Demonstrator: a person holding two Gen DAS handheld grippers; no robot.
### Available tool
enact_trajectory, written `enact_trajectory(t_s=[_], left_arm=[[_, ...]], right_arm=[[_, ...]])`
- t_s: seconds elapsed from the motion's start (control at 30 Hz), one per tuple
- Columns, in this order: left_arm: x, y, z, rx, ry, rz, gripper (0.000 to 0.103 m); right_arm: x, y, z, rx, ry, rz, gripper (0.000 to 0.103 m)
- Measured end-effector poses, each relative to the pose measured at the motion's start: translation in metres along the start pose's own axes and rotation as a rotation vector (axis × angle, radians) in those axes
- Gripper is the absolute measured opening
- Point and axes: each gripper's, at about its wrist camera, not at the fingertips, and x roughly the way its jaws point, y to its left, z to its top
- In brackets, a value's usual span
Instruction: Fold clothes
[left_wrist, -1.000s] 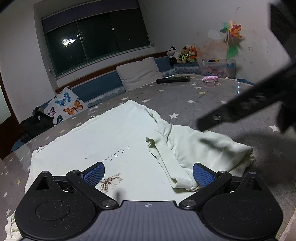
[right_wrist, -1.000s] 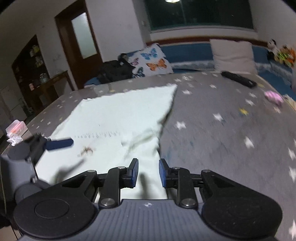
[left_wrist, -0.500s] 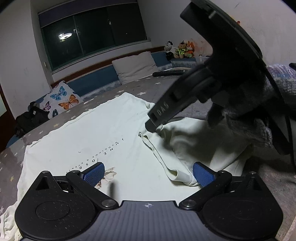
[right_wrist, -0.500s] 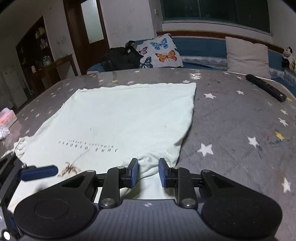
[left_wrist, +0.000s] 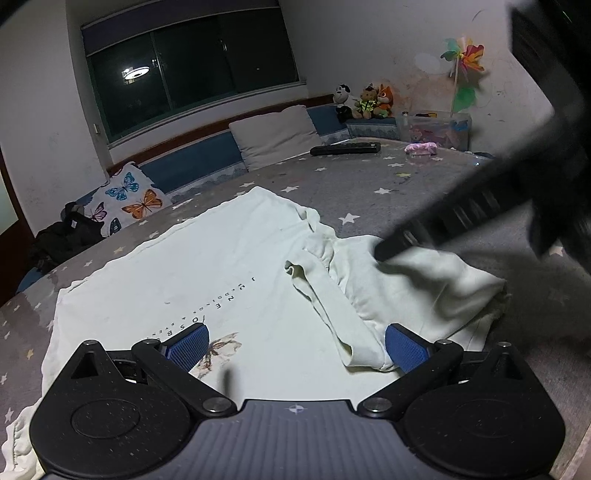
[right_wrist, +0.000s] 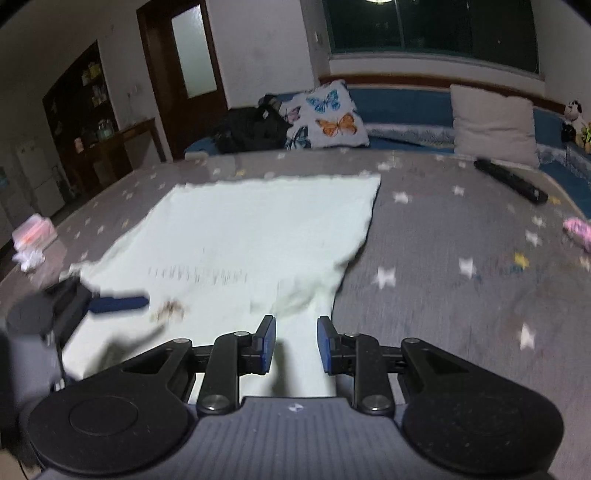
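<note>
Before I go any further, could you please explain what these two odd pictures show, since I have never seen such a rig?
A person holds a two-fingered tool in each hand, with a camera on each looking along its fingers. One picture comes from the left hand-held gripper, whose jaws stand wide open; the other from the right hand-held gripper, jaws narrowly apart, holding nothing. A pale T-shirt lies on a grey star-patterned cover, one sleeve rumpled. A black remote lies farther back.
</note>
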Motion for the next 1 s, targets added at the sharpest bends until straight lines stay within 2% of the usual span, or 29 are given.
enact_trajectory(t_s=[0.13,0.37,0.6,0.83,0.93,1.0], left_arm=[[-0.005,0.002,0.001,0.006,-0.007,0.014,0.103],[-0.014,0.013,-0.002,-0.014,-0.007,0.056,0.103],[-0.036,0.032,-0.013,-0.053,-0.007,0.114,0.103],[-0.064,0.065,-0.037,-0.145,0.014,0.24,0.103],[-0.077,0.086,-0.052,-0.202,0.034,0.304,0.103],[-0.087,0.102,-0.063,-0.246,0.049,0.355,0.103]], right_arm=[[-0.001,-0.006,-0.022,0.044,0.037,-0.017,0.024],[-0.038,-0.003,-0.03,0.07,-0.033,-0.008,0.024],[-0.035,0.005,-0.051,0.051,0.024,-0.024,0.024],[-0.042,0.028,-0.033,-0.035,-0.014,0.008,0.026],[-0.033,0.045,-0.024,-0.086,-0.009,0.047,0.038],[-0.027,0.059,-0.019,-0.123,-0.004,0.079,0.038]])
